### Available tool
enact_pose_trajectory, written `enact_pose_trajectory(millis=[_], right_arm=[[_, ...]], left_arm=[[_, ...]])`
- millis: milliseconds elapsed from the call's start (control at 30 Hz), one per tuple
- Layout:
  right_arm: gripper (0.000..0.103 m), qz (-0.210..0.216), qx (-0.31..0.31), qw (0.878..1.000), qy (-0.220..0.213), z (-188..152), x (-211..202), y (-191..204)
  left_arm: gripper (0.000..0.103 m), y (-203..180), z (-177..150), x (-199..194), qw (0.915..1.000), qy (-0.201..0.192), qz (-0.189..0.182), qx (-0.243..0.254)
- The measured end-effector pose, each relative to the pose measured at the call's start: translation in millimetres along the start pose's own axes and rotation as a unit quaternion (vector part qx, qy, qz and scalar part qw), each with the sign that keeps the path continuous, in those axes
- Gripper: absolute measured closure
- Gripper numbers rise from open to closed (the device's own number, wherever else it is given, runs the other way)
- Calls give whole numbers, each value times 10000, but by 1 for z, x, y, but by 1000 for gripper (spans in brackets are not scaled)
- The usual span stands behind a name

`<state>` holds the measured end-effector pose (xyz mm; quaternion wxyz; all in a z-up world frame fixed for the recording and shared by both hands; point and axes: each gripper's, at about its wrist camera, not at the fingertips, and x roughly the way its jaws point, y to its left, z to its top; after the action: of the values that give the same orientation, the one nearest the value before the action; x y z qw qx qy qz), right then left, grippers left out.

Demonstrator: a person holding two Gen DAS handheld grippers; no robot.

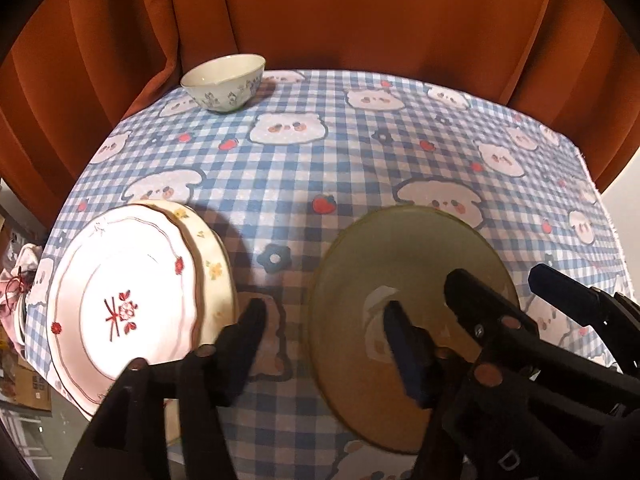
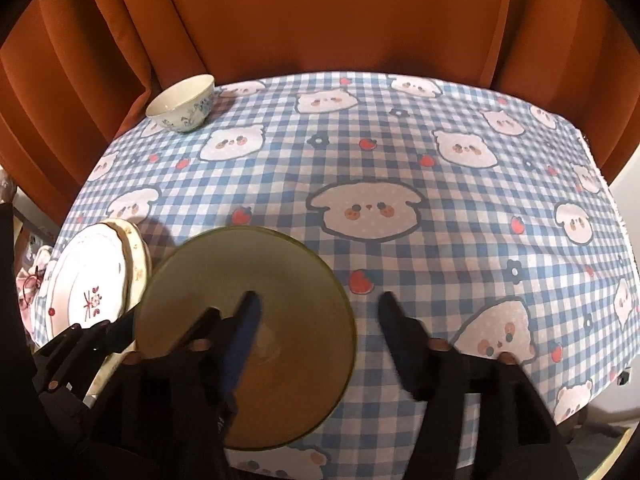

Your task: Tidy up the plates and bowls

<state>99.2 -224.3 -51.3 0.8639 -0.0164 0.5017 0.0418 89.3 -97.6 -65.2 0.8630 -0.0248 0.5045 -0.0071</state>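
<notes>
Taking the green glass plate [image 1: 400,264] as the landmark: to its left on the checked tablecloth [image 1: 360,168] lies a white plate with a red flower [image 1: 124,292] stacked on a cream plate with yellow flowers [image 1: 212,264], and far behind those stands a blue-patterned bowl [image 1: 224,82]. The left gripper [image 1: 324,316] has its fingers apart, one just beside the stack, the other over the green plate. The right gripper [image 2: 316,312] is also spread wide, one finger [image 2: 248,320] over the green plate and the other over cloth to its right; whether either touches the glass cannot be told.
</notes>
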Motion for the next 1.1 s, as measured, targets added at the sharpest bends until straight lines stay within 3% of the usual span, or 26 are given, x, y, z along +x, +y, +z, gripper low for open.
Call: enact_pose_trajectory(millis=[200, 700, 1100], right_arm=[[28, -148, -6, 9997, -187, 3, -16, 22], [24, -299, 205, 9975, -601, 22, -37, 112], [24, -370, 219, 9954, -855, 72, -34, 175]], left_arm=[[23, 22, 5, -18, 9993, -265, -242, 76], [23, 112, 35, -45, 9973, -610, -247, 319], [23, 164, 86, -47, 9957, -838, -111, 379]])
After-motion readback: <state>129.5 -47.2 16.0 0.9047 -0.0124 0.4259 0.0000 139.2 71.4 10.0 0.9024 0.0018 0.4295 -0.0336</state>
